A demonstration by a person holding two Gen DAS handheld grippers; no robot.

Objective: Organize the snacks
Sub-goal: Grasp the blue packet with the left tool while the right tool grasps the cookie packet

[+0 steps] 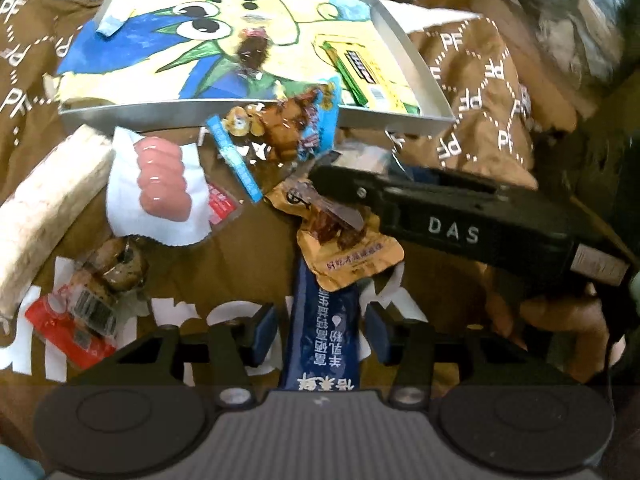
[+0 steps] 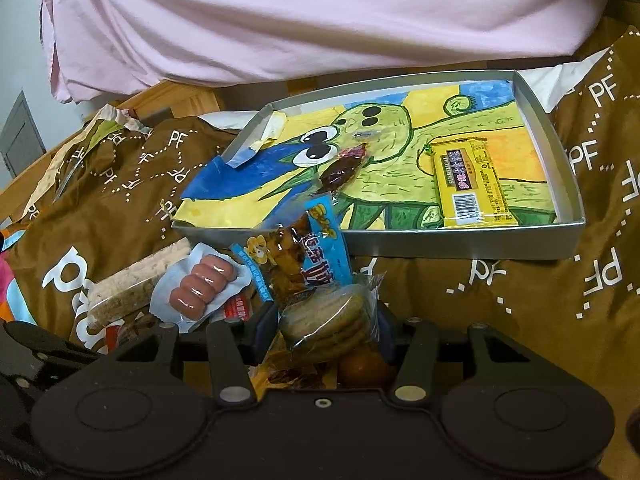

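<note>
- My right gripper (image 2: 322, 334) had its jaws pinching the clear biscuit pack (image 2: 328, 320), raised towards the tray (image 2: 460, 246) at 12 o'clock — I judged it ready to go in.
- My left gripper (image 1: 322, 336) had its jaws spread either side of the dark blue sachet (image 1: 324, 344), not touching it.
- The tray held a yellow bar (image 2: 474, 178) at 3 o'clock and a small dark red sweet (image 2: 344, 168) mid-tray — the other snacks lay loose on the brown cloth (image 2: 500, 300).

"DAS" stands in white on the black gripper body (image 1: 460, 228); "PF" repeats in white across the brown cloth (image 2: 520, 292); "SUNRITCAL" and a barcode mark the yellow snack bar (image 2: 474, 182); Chinese characters cover the dark blue sachet (image 1: 324, 332).
</note>
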